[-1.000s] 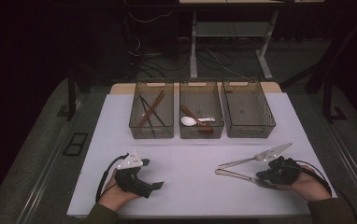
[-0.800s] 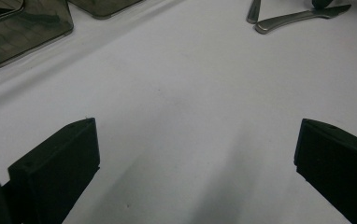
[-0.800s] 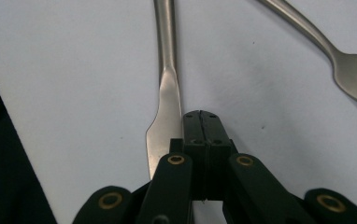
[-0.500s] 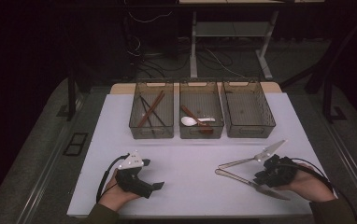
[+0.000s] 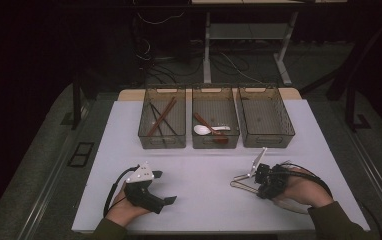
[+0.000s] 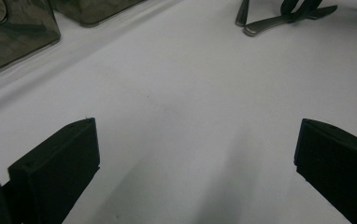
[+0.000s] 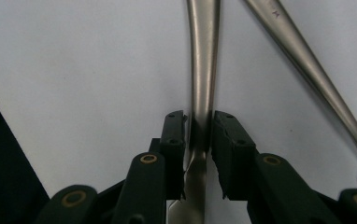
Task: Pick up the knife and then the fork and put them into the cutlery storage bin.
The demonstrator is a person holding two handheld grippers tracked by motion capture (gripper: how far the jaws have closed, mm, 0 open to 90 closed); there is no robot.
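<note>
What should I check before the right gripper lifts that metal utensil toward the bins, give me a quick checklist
1. Grip: the right gripper has its jaws closed on the metal utensil handle. Ok.
2. Grip centred: the handle sits between both jaws, roughly in the middle. Ok.
3. Second utensil: it lies close beside the held one; whether they touch farther along, cannot tell.
4. Right-hand bin: looks empty, room to drop. Ok.
5. Path to the bins: bare white table between gripper and bins. Ok.
6. Left gripper: jaws open, holding nothing, resting well away from the utensils. Ok.
</note>
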